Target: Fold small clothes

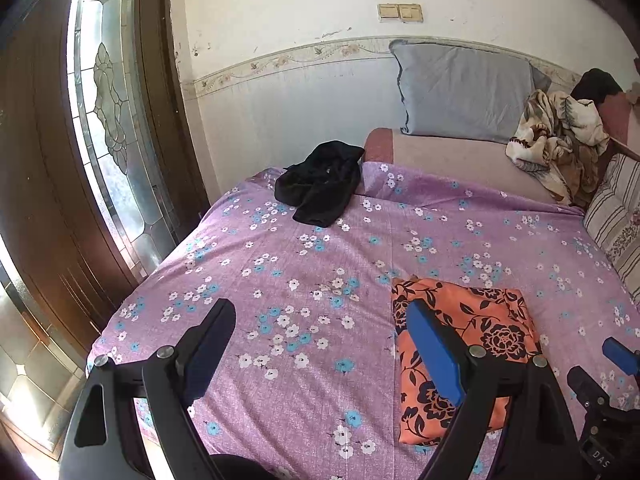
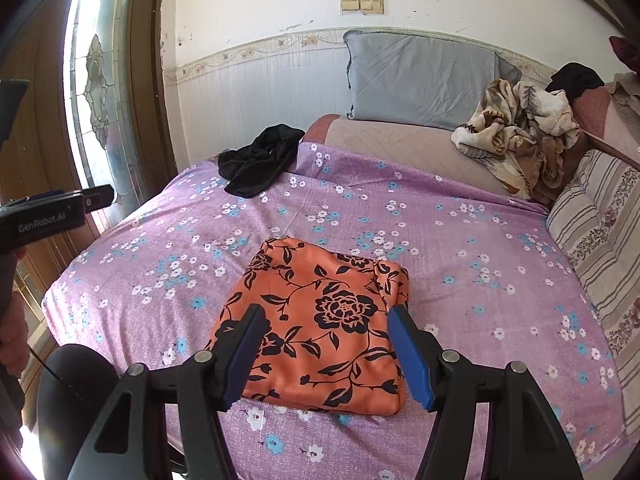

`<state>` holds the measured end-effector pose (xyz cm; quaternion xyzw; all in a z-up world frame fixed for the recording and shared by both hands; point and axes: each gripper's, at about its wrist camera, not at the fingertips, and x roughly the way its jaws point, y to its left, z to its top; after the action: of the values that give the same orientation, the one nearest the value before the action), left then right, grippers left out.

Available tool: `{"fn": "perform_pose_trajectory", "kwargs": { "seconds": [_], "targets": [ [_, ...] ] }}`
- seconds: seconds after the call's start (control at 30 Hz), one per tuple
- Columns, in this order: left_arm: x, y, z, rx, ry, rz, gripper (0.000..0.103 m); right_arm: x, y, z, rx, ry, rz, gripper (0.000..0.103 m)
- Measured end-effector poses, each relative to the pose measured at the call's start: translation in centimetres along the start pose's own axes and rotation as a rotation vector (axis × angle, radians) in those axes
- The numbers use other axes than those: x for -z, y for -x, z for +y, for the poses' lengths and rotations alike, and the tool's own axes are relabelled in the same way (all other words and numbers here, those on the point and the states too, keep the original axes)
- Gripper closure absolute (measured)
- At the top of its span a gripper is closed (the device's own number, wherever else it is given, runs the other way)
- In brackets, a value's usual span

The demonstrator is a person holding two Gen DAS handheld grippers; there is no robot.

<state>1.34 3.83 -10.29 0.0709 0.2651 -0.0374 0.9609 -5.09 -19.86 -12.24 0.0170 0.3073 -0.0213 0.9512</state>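
A folded orange cloth with black flowers [image 2: 320, 320] lies flat on the purple floral bedsheet [image 2: 460, 264]; it also shows in the left wrist view [image 1: 472, 340]. A crumpled black garment [image 1: 320, 184] lies at the far left of the bed, also seen in the right wrist view [image 2: 260, 160]. My left gripper [image 1: 320, 344] is open and empty above the sheet, left of the orange cloth. My right gripper [image 2: 326, 344] is open and empty, held just above the near part of the orange cloth.
A grey pillow [image 2: 420, 80] leans on the wall behind the bed. A crumpled beige patterned blanket [image 2: 520, 132] and a striped cushion [image 2: 600, 232] lie at the right. A wooden door with a glass panel [image 1: 100, 120] stands at the left.
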Motion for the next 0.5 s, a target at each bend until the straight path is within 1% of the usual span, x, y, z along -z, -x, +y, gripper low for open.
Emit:
{"fn": "perform_pose_trajectory", "kwargs": {
  "seconds": [0.17,0.33,0.5],
  "targets": [
    [-0.5,-0.8,-0.4,0.031,-0.001,0.01,0.015,-0.6,-1.9,-0.3,0.008,0.016,0.029,0.036],
    [-0.8,-1.1,-0.5,0.046,-0.005,0.001,0.015,-2.7,-2.6,-0.1,0.007,0.033,-0.006,0.036],
    [-1.2,-1.8,0.1,0.05,0.014,0.002,0.015,-4.5,-3.5,0.2,0.003,0.056,-0.032,0.036]
  ]
}}
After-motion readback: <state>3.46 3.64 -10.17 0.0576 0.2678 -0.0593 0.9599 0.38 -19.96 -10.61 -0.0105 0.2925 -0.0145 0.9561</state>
